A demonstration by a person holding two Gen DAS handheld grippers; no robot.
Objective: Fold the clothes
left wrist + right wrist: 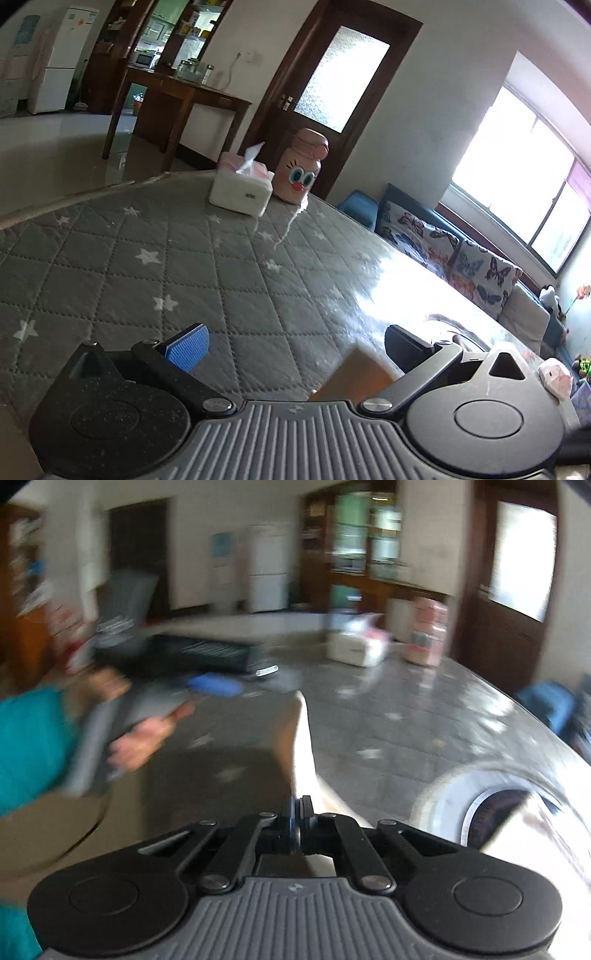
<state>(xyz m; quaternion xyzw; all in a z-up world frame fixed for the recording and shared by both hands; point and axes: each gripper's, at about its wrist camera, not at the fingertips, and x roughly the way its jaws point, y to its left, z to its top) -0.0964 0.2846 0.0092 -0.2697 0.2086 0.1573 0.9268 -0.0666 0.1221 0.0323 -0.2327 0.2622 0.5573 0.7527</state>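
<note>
A tan garment [304, 738] lies on the grey star-quilted table [147, 258]. In the blurred right wrist view a pale fold of it rises straight from my right gripper [299, 808], whose jaws are pressed together on the cloth. In the left wrist view my left gripper [295, 343] stands wide open low over the table. A tan corner of the garment [351, 376] shows between its fingers, with neither pad touching it. The right wrist view also shows the left gripper's blue pad [218, 686], held by a hand [140, 738] in a teal sleeve.
A white tissue box [240, 192] and a pink cartoon-faced bottle [301, 170] stand at the table's far edge. A round white-rimmed thing [461, 805] sits near my right gripper. A sofa with butterfly cushions [461, 258] runs along the right, and a wooden desk [184, 92] stands beyond.
</note>
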